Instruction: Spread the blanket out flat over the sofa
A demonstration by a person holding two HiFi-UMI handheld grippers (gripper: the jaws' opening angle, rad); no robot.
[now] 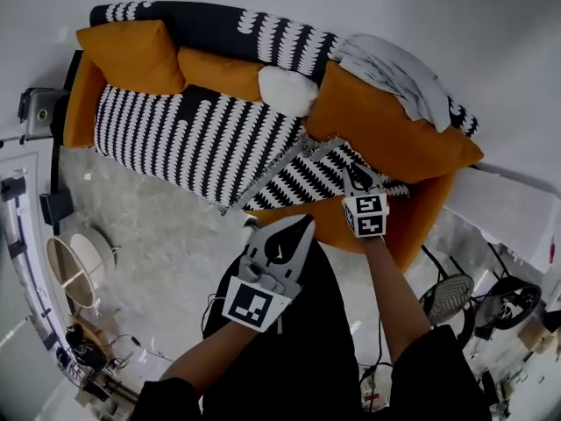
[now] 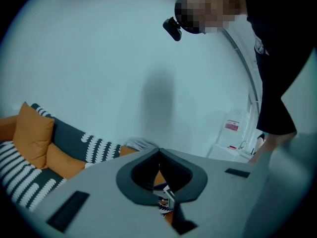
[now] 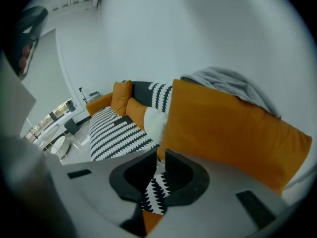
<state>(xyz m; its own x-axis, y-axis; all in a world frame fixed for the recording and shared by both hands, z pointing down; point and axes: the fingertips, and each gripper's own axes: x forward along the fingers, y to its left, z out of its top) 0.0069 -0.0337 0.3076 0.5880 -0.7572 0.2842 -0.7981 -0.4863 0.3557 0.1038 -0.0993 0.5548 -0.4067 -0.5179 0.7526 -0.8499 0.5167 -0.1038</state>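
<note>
White walls and a pale floor point(image 1: 158, 235) are seen around an orange sofa point(image 1: 429, 209). A black and white blanket point(image 1: 175, 139) is laid over the seat and the back of the sofa. It is flat on the left part. Near the middle, one edge is folded up and bunched. Two orange cushions point(image 1: 131, 55) are leaned on the back at the left, and a big orange cushion point(image 1: 386, 130) is stood at the right. A white pillow point(image 1: 287, 89) is tucked between them. A grey cloth point(image 1: 394, 73) is draped on top of the big cushion.

The right gripper point(image 1: 355, 175) is held low over the right end of the seat, just in front of the big cushion. Its jaws are pinched on the edge of the blanket, with only a thin slit left between them. The left gripper point(image 1: 294, 228) is held in the air in front of the sofa, apart from the blanket. Its jaws are pressed together, and nothing is held in them.
</note>
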